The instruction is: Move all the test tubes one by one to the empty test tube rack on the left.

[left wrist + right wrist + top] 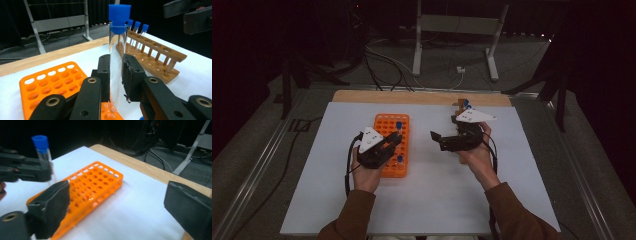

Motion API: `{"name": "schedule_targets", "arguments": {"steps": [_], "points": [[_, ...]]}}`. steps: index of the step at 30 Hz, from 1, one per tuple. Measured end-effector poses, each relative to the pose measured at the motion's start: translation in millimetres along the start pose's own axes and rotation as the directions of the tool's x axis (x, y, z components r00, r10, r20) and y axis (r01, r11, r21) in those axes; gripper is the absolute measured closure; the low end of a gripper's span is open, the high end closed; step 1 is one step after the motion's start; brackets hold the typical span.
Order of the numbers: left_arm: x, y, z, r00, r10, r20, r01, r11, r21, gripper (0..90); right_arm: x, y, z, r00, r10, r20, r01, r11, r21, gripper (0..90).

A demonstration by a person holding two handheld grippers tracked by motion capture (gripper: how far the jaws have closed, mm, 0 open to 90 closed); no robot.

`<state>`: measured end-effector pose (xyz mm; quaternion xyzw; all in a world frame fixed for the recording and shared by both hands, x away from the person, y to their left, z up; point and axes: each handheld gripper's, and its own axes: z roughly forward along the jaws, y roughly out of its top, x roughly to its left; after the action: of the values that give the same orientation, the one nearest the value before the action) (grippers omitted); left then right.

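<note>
Clear glass test tube with blue cap (117, 57): light, slick, fragile; left gripper (116, 75) clamped mid-barrel at twelve o'clock; right gripper (117, 207) wide, empty.

A clear glossy glass tube (115, 75) with a blue plastic cap is sitting between matt black tool pads (132, 77); orange plastic rack (50, 85), varnished wooden rack (155, 57), matt white desk (437, 200).

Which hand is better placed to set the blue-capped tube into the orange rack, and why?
Left. The left tool is already clamped on the tube, upright just above the orange rack. The right tool is open, holds nothing, and sits off to the rack's side.
</note>
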<state>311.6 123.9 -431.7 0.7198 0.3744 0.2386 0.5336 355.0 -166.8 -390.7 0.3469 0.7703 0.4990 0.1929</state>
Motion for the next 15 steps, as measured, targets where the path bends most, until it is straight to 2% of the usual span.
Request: {"name": "schedule_targets", "arguments": {"steps": [7, 15], "points": [[2.7, -9.4, -7.7, 0.9998, -0.019, 0.008, 0.019, 0.9998, 0.000, 78.2, -11.6, -10.5, -7.7, 0.9995, 0.016, 0.028, -0.016, 1.000, -0.005, 0.9], [5.9, -23.6, -11.9, 0.9989, -0.046, 0.011, 0.046, 0.9989, 0.007, 78.2, -20.1, -19.3, -15.4, 0.9985, 0.043, 0.032, -0.043, 0.999, -0.016, 0.8]]}}
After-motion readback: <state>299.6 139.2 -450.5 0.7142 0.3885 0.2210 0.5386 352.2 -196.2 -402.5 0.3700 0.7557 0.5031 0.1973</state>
